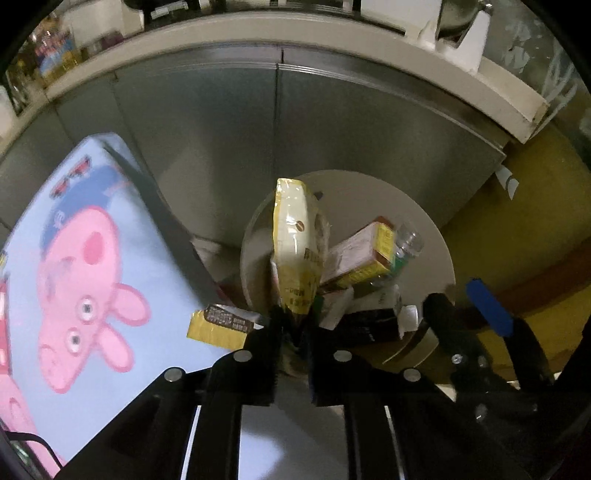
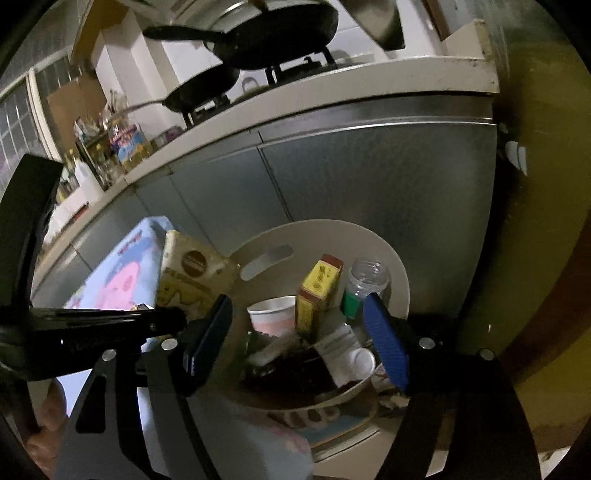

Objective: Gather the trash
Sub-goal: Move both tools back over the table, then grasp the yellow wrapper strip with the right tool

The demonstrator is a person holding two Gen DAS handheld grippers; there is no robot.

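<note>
My left gripper (image 1: 295, 325) is shut on a yellow-and-white snack bag (image 1: 295, 240) and holds it upright just over the near-left rim of a round beige trash bin (image 1: 439, 266). The bag also shows in the right wrist view (image 2: 192, 277), left of the bin (image 2: 399, 280). The bin holds a yellow carton (image 2: 317, 291), a clear plastic bottle (image 2: 369, 277), a paper cup (image 2: 273, 314) and dark scraps. My right gripper (image 2: 299, 336), with blue pads, is open and empty above the bin; it shows at the right of the left wrist view (image 1: 491, 306).
A small yellow-brown wrapper (image 1: 218, 325) lies on the light-blue Peppa Pig cloth (image 1: 92, 258) left of the bin. Grey metal cabinet doors (image 1: 332, 129) stand close behind the bin. A counter above carries pans (image 2: 280, 29). A yellow wall (image 2: 546, 221) is at the right.
</note>
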